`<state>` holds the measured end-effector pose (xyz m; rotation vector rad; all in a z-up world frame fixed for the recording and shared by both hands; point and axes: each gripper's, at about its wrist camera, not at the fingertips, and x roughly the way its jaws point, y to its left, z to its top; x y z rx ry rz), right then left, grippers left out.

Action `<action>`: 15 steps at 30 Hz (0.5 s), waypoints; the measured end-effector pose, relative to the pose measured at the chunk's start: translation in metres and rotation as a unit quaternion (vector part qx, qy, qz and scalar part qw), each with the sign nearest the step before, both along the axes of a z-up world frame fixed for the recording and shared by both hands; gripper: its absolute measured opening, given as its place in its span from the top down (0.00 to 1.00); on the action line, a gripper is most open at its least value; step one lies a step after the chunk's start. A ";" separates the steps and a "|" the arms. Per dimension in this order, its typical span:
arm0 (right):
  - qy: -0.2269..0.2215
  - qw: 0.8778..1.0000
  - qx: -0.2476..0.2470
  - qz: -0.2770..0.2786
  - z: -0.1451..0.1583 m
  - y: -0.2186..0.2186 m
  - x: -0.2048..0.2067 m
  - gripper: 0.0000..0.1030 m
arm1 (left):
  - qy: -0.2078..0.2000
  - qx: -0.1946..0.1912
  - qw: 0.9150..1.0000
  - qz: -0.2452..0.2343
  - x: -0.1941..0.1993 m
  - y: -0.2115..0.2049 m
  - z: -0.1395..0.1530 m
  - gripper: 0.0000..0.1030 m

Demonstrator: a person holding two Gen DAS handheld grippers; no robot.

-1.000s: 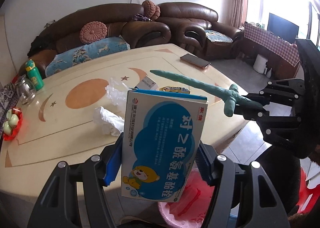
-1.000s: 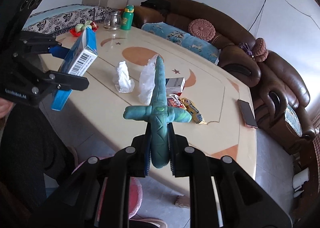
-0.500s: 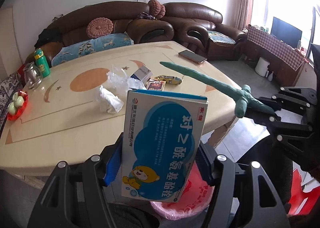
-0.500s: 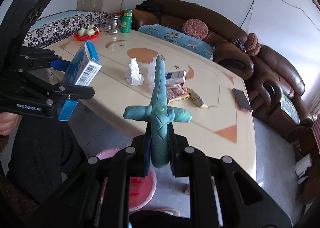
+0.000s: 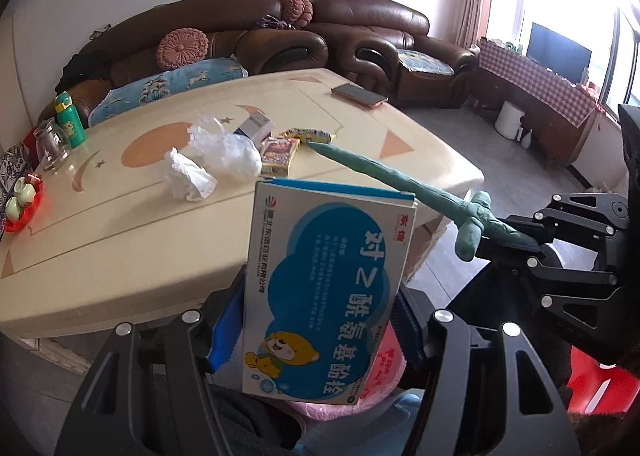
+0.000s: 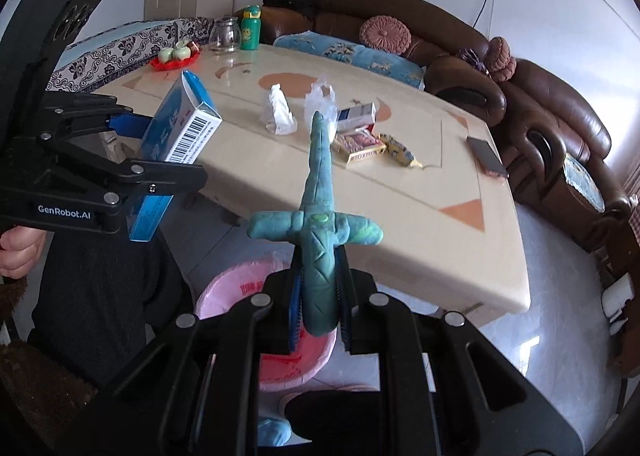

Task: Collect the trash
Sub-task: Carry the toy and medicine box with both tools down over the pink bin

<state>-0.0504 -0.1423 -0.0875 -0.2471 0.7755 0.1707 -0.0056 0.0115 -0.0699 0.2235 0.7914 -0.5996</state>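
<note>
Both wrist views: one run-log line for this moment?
left gripper: shut on medicine box | right gripper: shut on green clay sword | pink bin: below both

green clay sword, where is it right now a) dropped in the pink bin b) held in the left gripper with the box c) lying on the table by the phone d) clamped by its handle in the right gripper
d: the green clay sword stands with its handle pinched in the right gripper, blade pointing toward the table, while the left gripper holds only the blue box.
</note>
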 end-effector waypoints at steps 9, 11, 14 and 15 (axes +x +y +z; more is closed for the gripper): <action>0.033 0.999 0.008 -0.012 -0.023 -0.007 -0.008 0.85 | 0.041 0.014 0.999 -0.009 0.002 -0.004 -0.036 0.39; 0.037 0.999 0.006 -0.014 -0.028 -0.007 -0.008 0.85 | 0.048 0.017 0.999 -0.008 0.003 -0.005 -0.043 0.39; 0.046 0.999 0.006 -0.014 -0.035 -0.008 -0.007 0.85 | 0.058 0.019 0.998 -0.009 0.005 -0.005 -0.051 0.39; 0.048 0.999 0.005 -0.015 -0.038 -0.007 -0.006 0.85 | 0.062 0.020 0.998 -0.011 0.006 -0.006 -0.054 0.39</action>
